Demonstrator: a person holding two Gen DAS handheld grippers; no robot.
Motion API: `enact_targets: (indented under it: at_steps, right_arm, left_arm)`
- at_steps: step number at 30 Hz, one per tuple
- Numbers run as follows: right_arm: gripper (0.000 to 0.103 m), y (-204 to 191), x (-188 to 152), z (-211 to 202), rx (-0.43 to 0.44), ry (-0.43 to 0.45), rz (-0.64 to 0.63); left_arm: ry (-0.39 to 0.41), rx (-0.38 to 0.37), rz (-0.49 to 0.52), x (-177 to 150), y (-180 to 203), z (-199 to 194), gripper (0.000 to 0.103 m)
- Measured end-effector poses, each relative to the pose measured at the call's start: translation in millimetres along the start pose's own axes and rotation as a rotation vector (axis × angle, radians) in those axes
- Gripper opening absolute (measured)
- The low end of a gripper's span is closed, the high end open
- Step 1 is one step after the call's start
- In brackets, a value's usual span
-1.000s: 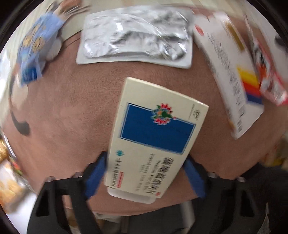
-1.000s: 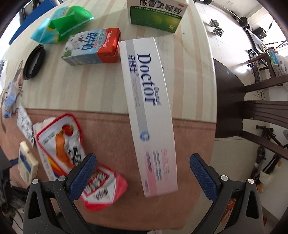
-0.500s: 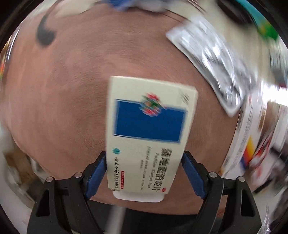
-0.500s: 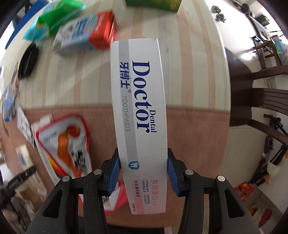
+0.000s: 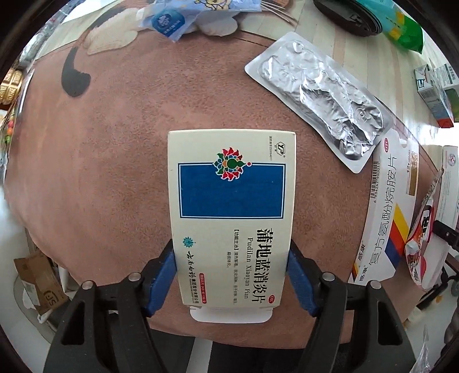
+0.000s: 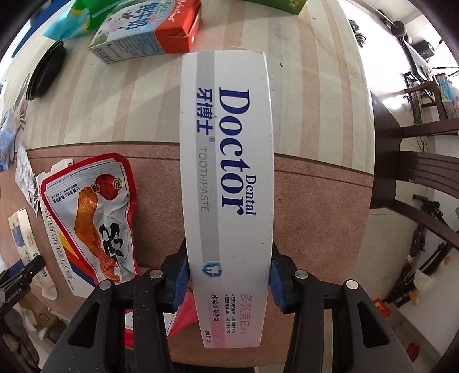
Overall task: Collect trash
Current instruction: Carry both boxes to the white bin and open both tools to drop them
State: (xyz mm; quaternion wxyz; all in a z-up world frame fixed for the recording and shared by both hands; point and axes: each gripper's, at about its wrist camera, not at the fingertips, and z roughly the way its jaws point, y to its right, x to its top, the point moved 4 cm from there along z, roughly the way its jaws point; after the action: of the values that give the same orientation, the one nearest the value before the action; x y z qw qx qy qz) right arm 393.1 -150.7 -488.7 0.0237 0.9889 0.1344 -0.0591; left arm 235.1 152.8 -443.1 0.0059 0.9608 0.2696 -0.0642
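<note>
Brown felt mat (image 5: 120,160) covers the near part of a striped table (image 6: 315,94), and both grippers point down at it.

Nearest in the left wrist view, the left gripper (image 5: 231,275) is clenched on a cream pill box (image 5: 232,218) with a blue panel; its blue pads (image 5: 163,275) press the box's two long sides, having just closed further onto it. The box's white end flap pokes out toward the camera. Beyond it, to the right, lies a crumpled foil blister sheet (image 5: 321,97), and just beside that a white medicine carton (image 5: 387,212) with coloured stripes. Farther off, at the mat's edge, sits a blue wrapper (image 5: 183,17), seen only from this side as more than a sliver.

The right wrist view alone shows the right gripper (image 6: 229,275), clamped on a long white toothpaste box (image 6: 229,172) near its pink end; the box reaches out over the mat's border onto the bare table. Left of it lies a red-edged snack pouch (image 6: 91,212), resting on the striped carton. At the far left edge the pill box appears small, with the left gripper's black frame beside it. Farther away stand a milk carton (image 6: 149,28), a black lid (image 6: 46,74), and, off the table to the right, a dark chair (image 6: 416,172).
</note>
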Motion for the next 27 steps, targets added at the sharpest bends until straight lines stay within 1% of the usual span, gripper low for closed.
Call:
enact_targets:
  at_steps: [2, 3, 8, 9, 12, 15, 16, 18, 19, 21, 22, 24, 25, 27]
  right_arm:
    - [0.048, -0.2, -1.5, -5.8, 0.004, 0.010, -0.001]
    - [0.048, -7.1, -12.8, -10.0, 0.003, 0.018, -0.003]
    - [0.048, -8.1, -26.6, -37.6, 0.011, 0.079, -0.041]
    - [0.048, -9.3, -28.5, -43.9, 0.008, 0.089, -0.048]
    - [0.048, -19.0, -35.0, -67.5, 0.012, 0.153, -0.088]
    - [0.048, -31.1, -51.6, -94.8, 0.034, 0.222, -0.144]
    - [0.048, -37.1, -62.0, -106.6, 0.052, 0.248, -0.161]
    - [0.048, -47.1, -72.6, -124.0, 0.074, 0.276, -0.188]
    - [0.048, -54.3, -82.3, -132.8, 0.089, 0.293, -0.205]
    - [0.048, -67.3, -103.4, -146.3, 0.126, 0.315, -0.247]
    - [0.048, -77.9, -114.6, -150.3, 0.147, 0.321, -0.272]
    - [0.048, -100.4, -149.6, -155.4, 0.197, 0.316, -0.336]
    - [0.048, -113.4, -168.4, -156.7, 0.214, 0.312, -0.367]
    - [0.049, -137.2, -206.5, -150.3, 0.243, 0.289, -0.434]
  left_arm:
    - [0.020, 0.008, -0.014, -1.6, -2.2, -0.4, 0.069]
    - [0.026, 0.008, -0.020, -5.6, 0.7, -4.8, 0.069]
    - [0.102, 0.018, -0.071, -26.2, 6.3, -41.8, 0.069]
    - [0.114, 0.018, -0.078, -32.3, 7.5, -49.0, 0.069]
    - [0.182, 0.014, -0.103, -50.8, 5.5, -78.5, 0.069]
    - [0.244, -0.002, -0.120, -70.9, 6.6, -103.6, 0.069]
    - [0.266, -0.011, -0.125, -79.2, 6.9, -112.5, 0.069]
    - [0.315, -0.030, -0.136, -101.6, 4.6, -130.6, 0.069]
    - [0.329, -0.037, -0.138, -102.5, 0.2, -134.1, 0.069]
    - [0.376, -0.060, -0.161, -130.0, -12.2, -150.1, 0.069]
    - [0.385, -0.072, -0.169, -133.1, -21.5, -150.9, 0.069]
    - [0.410, -0.100, -0.207, -165.3, -41.1, -154.3, 0.069]
    - [0.417, -0.121, -0.235, -188.9, -53.1, -153.8, 0.069]
    - [0.413, -0.147, -0.278, -219.7, -71.9, -145.0, 0.069]
